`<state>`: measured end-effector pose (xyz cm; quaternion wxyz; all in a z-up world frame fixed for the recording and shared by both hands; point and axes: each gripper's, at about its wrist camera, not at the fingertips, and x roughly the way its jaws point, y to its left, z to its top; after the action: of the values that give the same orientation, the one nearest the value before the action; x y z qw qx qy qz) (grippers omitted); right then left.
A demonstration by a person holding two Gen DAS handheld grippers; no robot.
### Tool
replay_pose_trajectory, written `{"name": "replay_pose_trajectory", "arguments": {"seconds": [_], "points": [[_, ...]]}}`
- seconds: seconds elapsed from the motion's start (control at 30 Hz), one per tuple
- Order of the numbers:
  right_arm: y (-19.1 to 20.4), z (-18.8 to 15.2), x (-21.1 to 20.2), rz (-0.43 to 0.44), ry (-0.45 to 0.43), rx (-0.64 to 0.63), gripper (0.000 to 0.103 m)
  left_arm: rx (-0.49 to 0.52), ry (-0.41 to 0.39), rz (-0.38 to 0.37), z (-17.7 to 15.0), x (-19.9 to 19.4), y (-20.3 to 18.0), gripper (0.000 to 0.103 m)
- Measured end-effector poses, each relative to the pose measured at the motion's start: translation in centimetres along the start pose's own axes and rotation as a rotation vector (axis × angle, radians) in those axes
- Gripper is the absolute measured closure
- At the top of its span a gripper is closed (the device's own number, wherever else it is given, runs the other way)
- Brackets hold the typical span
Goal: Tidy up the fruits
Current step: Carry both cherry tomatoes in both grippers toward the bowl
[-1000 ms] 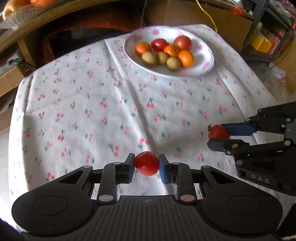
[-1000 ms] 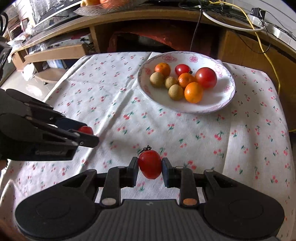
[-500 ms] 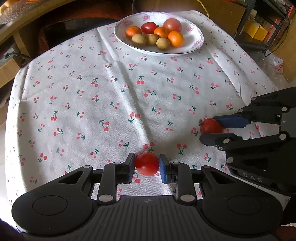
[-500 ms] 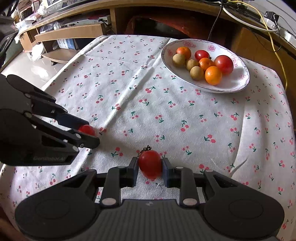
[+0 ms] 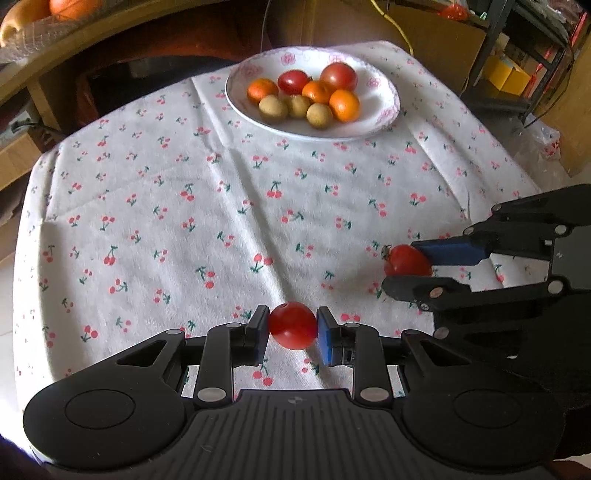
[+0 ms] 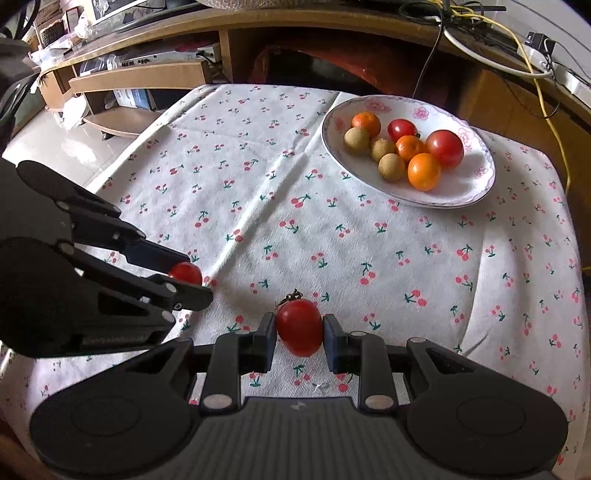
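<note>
My left gripper (image 5: 292, 326) is shut on a small red tomato (image 5: 291, 325) above the near part of the table. My right gripper (image 6: 300, 328) is shut on a red tomato with a stem (image 6: 299, 326). Each shows in the other's view: the right gripper (image 5: 406, 266) at the right with its tomato (image 5: 406, 260), the left gripper (image 6: 188, 275) at the left with its tomato (image 6: 185, 272). A white flowered plate (image 5: 384, 99) at the far side holds tomatoes, oranges and brown round fruits; it also shows in the right wrist view (image 6: 480, 184).
The table wears a white cloth with a cherry print (image 5: 184, 192), creased down the middle. A wooden desk (image 6: 258, 22) with cables stands behind the table. Low wooden shelves (image 6: 140, 77) stand at the left, and a metal rack with yellow boxes (image 5: 506, 74) at the right.
Both grippers, still holding their tomatoes, have moved forward towards the plate after drawing back from it half a second ago. The plate looks nearer and larger now.
</note>
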<state>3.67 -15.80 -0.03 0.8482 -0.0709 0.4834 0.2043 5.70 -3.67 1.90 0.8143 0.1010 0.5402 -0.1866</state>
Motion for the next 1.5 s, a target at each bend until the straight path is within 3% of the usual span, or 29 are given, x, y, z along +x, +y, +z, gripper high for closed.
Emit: {"name": "replay_pose_trajectory", "arguments": {"seconds": [1.5], "points": [[-2.3,2.7,-1.8,-0.012,-0.089,0.086,0.076,0.008,-0.102,0.004,4.1,-0.6,-0.2,0.070]]}}
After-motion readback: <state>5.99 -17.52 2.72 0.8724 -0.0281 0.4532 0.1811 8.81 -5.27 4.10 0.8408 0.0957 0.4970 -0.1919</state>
